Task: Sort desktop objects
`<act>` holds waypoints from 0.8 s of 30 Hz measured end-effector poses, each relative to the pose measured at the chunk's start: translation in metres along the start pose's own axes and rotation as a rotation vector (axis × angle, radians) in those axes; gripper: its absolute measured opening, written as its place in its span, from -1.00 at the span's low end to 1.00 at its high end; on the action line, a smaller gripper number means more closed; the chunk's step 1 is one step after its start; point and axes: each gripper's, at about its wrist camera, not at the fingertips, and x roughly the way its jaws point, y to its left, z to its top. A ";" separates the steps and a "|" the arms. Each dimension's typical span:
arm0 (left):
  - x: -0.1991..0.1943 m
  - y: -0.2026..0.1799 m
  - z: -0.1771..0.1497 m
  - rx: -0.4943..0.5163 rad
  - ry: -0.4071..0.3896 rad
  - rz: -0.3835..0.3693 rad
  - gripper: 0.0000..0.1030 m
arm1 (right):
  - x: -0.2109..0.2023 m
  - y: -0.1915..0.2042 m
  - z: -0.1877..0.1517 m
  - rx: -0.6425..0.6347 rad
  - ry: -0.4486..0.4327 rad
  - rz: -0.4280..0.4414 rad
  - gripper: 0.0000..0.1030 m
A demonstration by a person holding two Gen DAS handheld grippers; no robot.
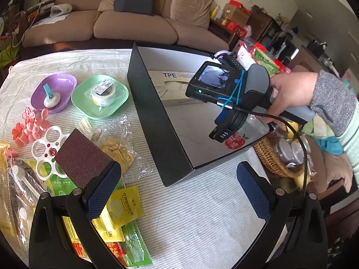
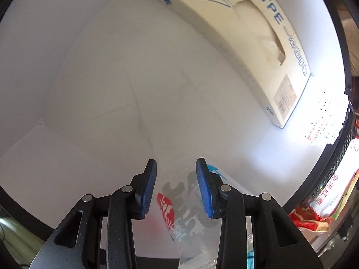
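Mostly undone, judging by the spread. Inside the black box [image 1: 157, 121] there's only a TPE glove carton [image 2: 258, 44] along the far wall and a clear printed bag [image 2: 179, 210] lying on the box floor by the near wall.

Right tongs [image 2: 176, 186] sit low in the box, pads apart, straddling that bag w/o pinching it; looks like a drop-off just made, or a pick about to happen, can't say which.

Left tongs [image 1: 179, 188] hover over the desk [image 1: 202, 213], spread wide, nothing between them.

Left to sort, all on the left side: sanding block [image 1: 83, 159], tape roll [image 1: 102, 92] in green dish [image 1: 85, 94], purple dish [image 1: 67, 83], pink flower clips [image 1: 29, 123], white ring tray [image 1: 48, 148], yellow sachets [image 1: 125, 206] etc.
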 end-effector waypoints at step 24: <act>-0.006 0.009 0.002 -0.019 -0.009 0.003 1.00 | 0.005 0.033 0.020 0.000 0.087 -0.101 -0.32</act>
